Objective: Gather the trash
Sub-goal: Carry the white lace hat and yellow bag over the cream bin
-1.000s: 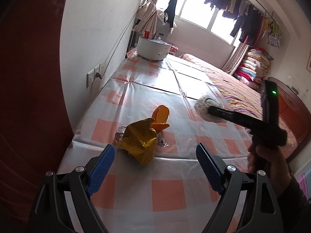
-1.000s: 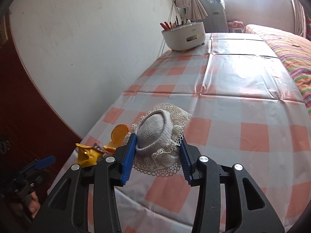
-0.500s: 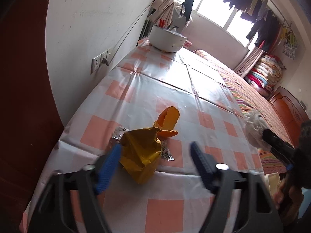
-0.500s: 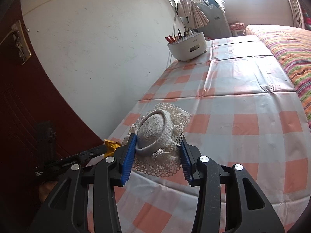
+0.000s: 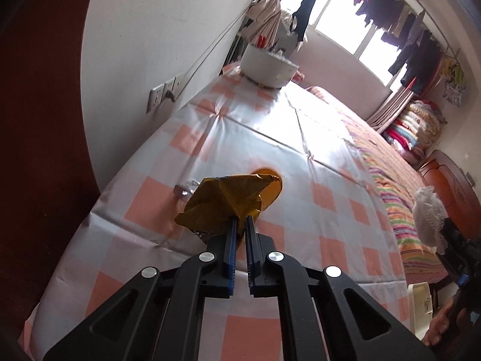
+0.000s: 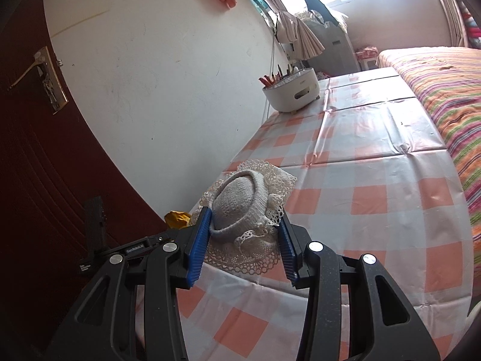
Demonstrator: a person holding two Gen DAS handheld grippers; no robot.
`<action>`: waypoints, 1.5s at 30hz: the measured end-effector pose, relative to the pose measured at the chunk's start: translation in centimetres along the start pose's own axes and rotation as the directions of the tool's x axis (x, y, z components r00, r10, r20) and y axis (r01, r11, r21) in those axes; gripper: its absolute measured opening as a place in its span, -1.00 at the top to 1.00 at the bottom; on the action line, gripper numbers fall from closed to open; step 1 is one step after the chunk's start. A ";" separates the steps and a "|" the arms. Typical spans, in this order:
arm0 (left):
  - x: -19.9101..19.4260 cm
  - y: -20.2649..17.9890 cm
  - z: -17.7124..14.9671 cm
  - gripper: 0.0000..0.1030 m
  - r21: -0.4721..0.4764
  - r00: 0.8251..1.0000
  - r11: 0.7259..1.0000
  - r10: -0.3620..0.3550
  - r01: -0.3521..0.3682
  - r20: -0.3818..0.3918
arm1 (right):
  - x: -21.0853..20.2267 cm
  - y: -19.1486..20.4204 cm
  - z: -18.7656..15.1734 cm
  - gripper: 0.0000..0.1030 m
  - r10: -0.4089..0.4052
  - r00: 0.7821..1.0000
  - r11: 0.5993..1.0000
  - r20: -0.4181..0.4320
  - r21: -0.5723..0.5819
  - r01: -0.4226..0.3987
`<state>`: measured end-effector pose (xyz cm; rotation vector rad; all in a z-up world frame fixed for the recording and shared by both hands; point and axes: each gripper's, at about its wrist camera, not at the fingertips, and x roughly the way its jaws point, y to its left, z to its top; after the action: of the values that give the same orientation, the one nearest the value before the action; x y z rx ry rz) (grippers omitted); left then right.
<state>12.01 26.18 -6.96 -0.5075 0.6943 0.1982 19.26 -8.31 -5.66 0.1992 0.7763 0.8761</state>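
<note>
The left gripper [image 5: 239, 221] has just been closing and its blue fingers [image 5: 231, 240] now pinch the near edge of the crumpled yellow wrapper [image 5: 224, 207], which sits on the checked tablecloth [image 5: 300, 156] near its front edge, with an orange peel [image 5: 272, 191] just behind it and a scrap of foil [image 5: 184, 190] beside it toward the wall. The right gripper [image 6: 245, 231] is clamped on a white lace doily bundle [image 6: 245, 201], held off the front of the tablecloth to the right of the wrapper. A white bowl [image 5: 267, 66] stands at the tablecloth's far end.

Tablecloth [image 5: 270, 138]: glossy plastic, creased, checked. Wrapper [image 5: 222, 207]: crinkled yellow foil-like film, slight sheen. Hat [image 6: 240, 204]: knitted cloth, matt, lace brim. Gripper pads [image 6: 198, 245]: ribbed blue; arms matt black plastic, metal screws. Door [image 6: 36, 162]: dark wood.
</note>
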 end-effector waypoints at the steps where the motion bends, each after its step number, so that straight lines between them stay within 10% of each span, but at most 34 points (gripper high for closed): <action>1: -0.4 -0.3 0.0 0.89 0.006 1.000 1.000 -0.008 0.008 0.013 | -0.3 -0.2 0.0 0.20 -0.005 1.000 1.000 0.007 0.002 0.005; 22: -2.4 -10.1 -0.6 0.89 0.146 0.983 0.976 -0.170 0.159 0.064 | -8.6 -3.2 0.0 0.20 -0.068 0.990 0.998 0.121 0.011 0.068; 45: -1.1 -25.5 -7.0 0.89 0.332 0.911 0.849 -0.400 0.410 -0.101 | -23.8 -12.1 -4.6 0.20 -0.311 0.921 0.948 0.233 0.140 0.285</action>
<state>15.87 0.62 -1.15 -0.3061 0.6162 -0.3293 14.25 -34.65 -1.93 0.2703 0.5935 0.5085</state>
